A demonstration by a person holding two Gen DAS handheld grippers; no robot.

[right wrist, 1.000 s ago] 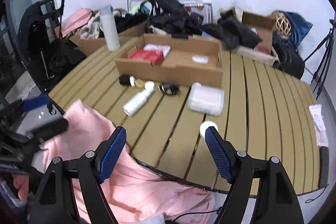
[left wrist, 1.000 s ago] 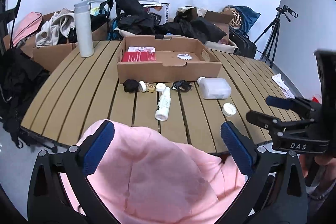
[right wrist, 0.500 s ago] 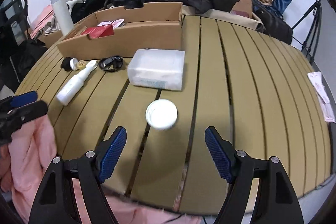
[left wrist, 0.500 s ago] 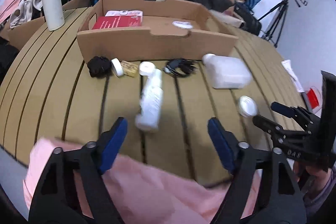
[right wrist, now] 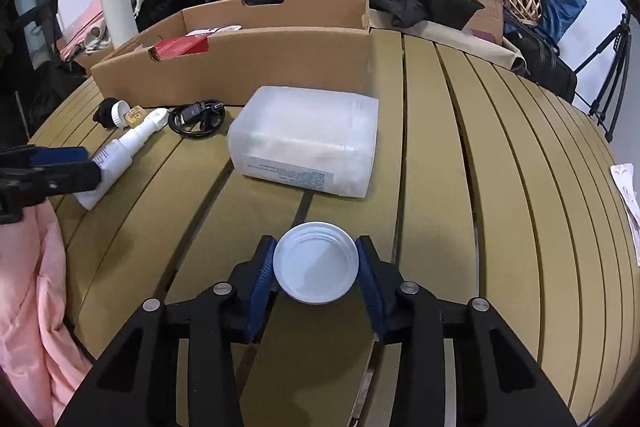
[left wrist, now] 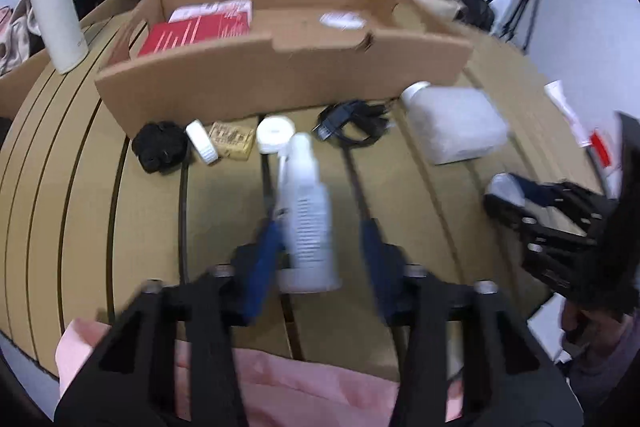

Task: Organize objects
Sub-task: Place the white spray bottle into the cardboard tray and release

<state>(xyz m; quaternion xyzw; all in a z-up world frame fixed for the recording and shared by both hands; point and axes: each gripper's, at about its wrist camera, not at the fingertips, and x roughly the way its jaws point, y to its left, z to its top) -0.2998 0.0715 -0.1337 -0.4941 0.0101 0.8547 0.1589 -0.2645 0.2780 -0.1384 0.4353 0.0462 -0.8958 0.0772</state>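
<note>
The left gripper (left wrist: 316,227) has just closed on the white spray bottle (left wrist: 306,203) near its base; lifted, its nozzle end may droop. The right gripper (right wrist: 316,269), also just closing, pinches the white lid's (right wrist: 316,267) shallow rim, which may pop free onto the desk (right wrist: 480,187).

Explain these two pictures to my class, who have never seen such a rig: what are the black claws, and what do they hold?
There is no robot: a person holds a two-finger gripper in each hand, and a camera on each looks out along its fingers. So one picture is the left hand's view, the other the right's. On the slatted table lie a cardboard tray, a clear plastic container and a black cable. The left gripper is shut on a white bottle lying on its side. The right gripper has just been closing its jaws, and they now press the rim of a white lid.
</note>
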